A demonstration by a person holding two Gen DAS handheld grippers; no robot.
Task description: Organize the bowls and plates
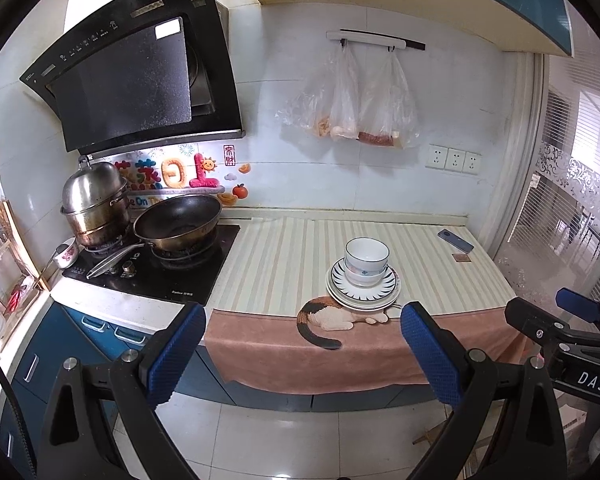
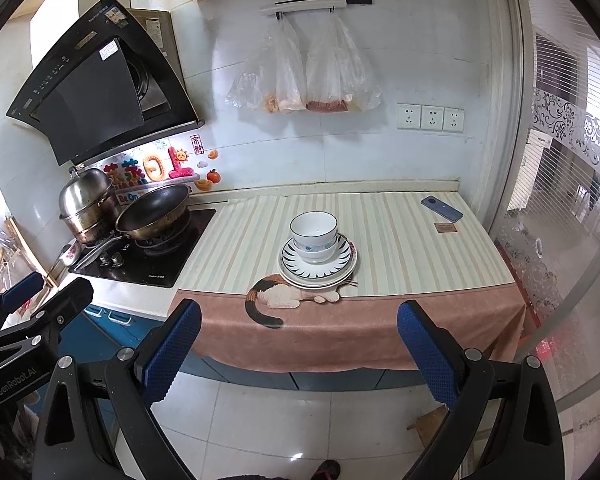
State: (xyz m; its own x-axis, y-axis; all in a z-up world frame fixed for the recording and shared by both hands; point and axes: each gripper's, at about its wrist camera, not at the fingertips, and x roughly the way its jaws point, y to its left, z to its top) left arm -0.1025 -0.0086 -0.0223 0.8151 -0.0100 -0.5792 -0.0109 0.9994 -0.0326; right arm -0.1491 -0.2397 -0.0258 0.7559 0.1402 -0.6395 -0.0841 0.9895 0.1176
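Observation:
A stack of white bowls with dark rims sits on a stack of plates; the top plate has a dark ray pattern. The pile stands on a striped cloth near the counter's front edge, just behind a cat picture. My left gripper is open and empty, held out over the floor well short of the counter. My right gripper is open and empty too, at about the same distance. Each gripper shows at the edge of the other's view.
A stove at the left carries a black wok, a steel steamer pot and a small flowered bowl. A phone and a small card lie back right. Plastic bags hang on the wall. A glass door stands at right.

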